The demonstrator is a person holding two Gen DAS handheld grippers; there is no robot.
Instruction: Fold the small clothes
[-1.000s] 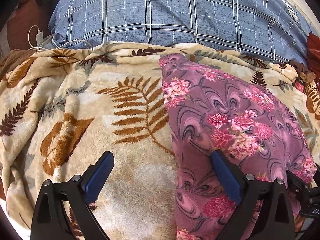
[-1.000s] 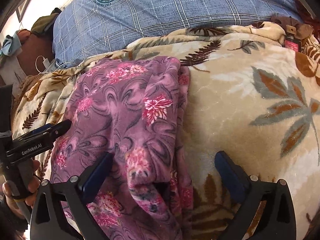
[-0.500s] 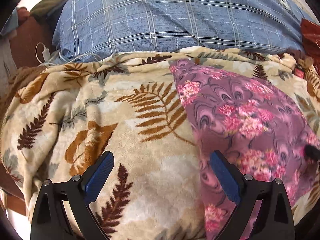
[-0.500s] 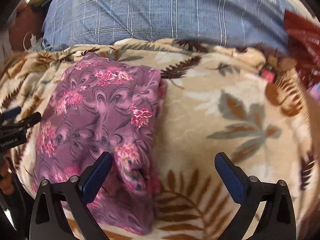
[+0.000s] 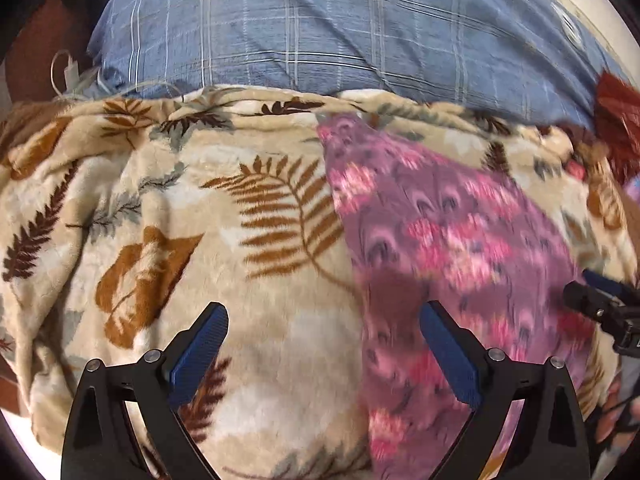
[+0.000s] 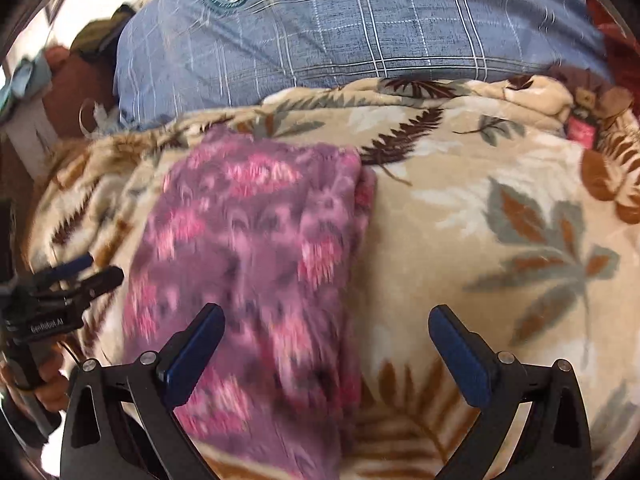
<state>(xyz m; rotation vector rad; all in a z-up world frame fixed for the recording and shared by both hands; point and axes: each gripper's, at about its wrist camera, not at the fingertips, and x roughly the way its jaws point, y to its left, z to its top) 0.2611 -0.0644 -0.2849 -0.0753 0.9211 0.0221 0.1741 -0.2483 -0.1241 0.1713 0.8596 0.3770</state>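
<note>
A purple garment with pink flowers [image 5: 452, 248] lies folded in a long strip on a beige leaf-print blanket [image 5: 160, 240]. My left gripper [image 5: 324, 344] is open and empty, held above the blanket beside the garment's left edge. In the right wrist view the garment [image 6: 256, 264] lies left of centre. My right gripper [image 6: 328, 344] is open and empty above the garment's right edge. Each gripper shows at the edge of the other's view, the right one [image 5: 600, 304] and the left one [image 6: 60, 280].
A blue plaid pillow [image 5: 340, 32] lies behind the blanket. A white charger and cable [image 5: 68, 76] sit at the far left. Red cloth [image 5: 620, 128] and a small pink item [image 6: 582, 132] lie at the far right.
Both grippers have pulled back and up from the garment. The garment lies flatter and smoother on the blanket. Both grippers stay open.
</note>
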